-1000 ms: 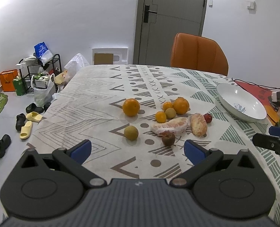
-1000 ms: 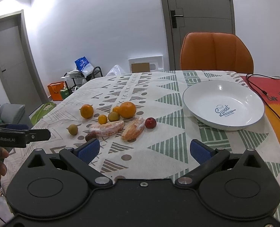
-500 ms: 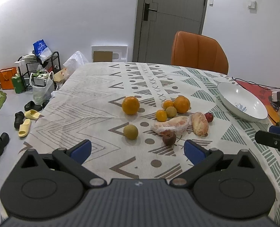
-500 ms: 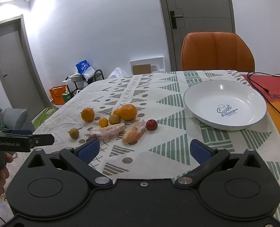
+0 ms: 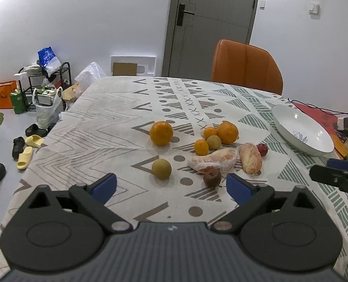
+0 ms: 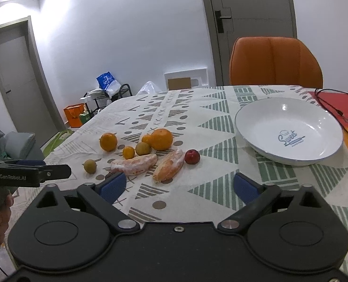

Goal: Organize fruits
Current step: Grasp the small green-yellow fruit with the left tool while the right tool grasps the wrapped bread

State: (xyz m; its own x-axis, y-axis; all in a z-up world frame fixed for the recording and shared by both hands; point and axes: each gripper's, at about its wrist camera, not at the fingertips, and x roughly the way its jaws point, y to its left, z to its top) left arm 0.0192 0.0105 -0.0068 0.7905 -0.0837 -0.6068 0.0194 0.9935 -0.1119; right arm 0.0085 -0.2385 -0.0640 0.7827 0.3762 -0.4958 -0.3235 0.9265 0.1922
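Over the last second the left gripper has been brought slightly nearer the fruit, its jaws spread wide and empty. The green fruit and dark fruit lie just ahead, oranges behind, all loose on the tablecloth. Nothing has been moved into the white bowl. The right gripper is held likewise agape, empty.

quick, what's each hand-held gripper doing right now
Left hand-held gripper: open, holding nothing.
Right hand-held gripper: open, holding nothing.
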